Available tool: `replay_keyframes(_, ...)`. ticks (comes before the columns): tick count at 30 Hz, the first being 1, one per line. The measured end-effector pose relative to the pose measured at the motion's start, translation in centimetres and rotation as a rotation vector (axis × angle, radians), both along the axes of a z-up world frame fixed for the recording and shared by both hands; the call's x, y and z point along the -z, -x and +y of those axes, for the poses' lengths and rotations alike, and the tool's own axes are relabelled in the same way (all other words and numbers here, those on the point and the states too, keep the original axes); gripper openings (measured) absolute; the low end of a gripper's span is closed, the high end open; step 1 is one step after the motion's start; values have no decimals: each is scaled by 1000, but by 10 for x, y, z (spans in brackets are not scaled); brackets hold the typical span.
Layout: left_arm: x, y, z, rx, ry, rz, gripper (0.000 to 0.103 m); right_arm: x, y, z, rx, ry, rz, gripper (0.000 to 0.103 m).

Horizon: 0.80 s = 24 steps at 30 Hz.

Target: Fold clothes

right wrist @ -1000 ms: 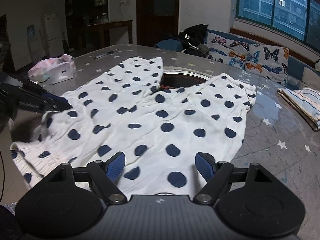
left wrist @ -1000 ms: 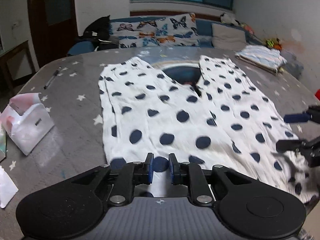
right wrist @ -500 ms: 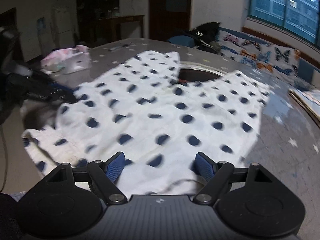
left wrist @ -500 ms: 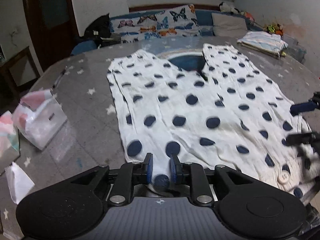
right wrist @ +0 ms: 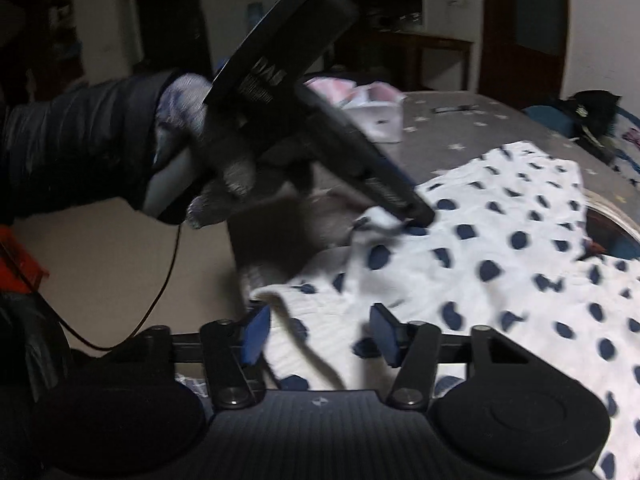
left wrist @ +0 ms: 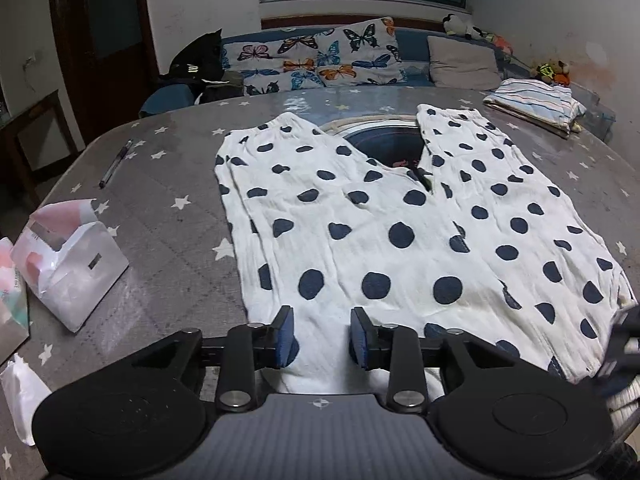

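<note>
White trousers with navy dots [left wrist: 380,220] lie spread flat on the grey star-patterned table [left wrist: 168,184], legs pointing away. My left gripper [left wrist: 322,336] sits at the near waist edge; its jaws are opening, the cloth lies loose between the pads, and nothing is pinched. My right gripper [right wrist: 318,334] is over the rumpled waistband corner of the trousers [right wrist: 500,280]; its jaws are closing with cloth between them, the pads not pressing it. In the right wrist view the left gripper [right wrist: 420,216] touches the cloth, held by a gloved hand [right wrist: 208,152].
A white paper bag [left wrist: 68,264] and a pen [left wrist: 116,164] lie on the table's left side. A folded striped cloth [left wrist: 536,100] rests at the far right. A round dark inset [left wrist: 384,140] shows between the trouser legs. A butterfly-cushioned sofa [left wrist: 320,56] stands behind.
The left jaws, shut on the waist edge earlier, have parted and let it go. The right gripper has swung left along the waistband toward the left gripper, and its jaws have narrowed.
</note>
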<state>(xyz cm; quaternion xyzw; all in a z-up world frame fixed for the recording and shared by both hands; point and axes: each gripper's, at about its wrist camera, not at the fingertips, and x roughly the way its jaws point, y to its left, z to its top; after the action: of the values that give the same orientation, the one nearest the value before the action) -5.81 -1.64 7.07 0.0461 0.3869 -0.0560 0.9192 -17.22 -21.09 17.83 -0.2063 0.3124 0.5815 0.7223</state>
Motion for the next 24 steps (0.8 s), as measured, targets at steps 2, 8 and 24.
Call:
replay_keyframes(2, 0, 0, -1, 6, 1, -2, 38, 4, 2, 6, -13, 10, 7, 42)
replay_keyframes(8, 3, -1, -1, 6, -3, 1, 38, 7, 7, 9, -36, 7, 25, 14)
replay_keyframes(24, -2, -7, 0, -7, -32, -29, 44, -20, -13, -38, 59, -68, 55, 27)
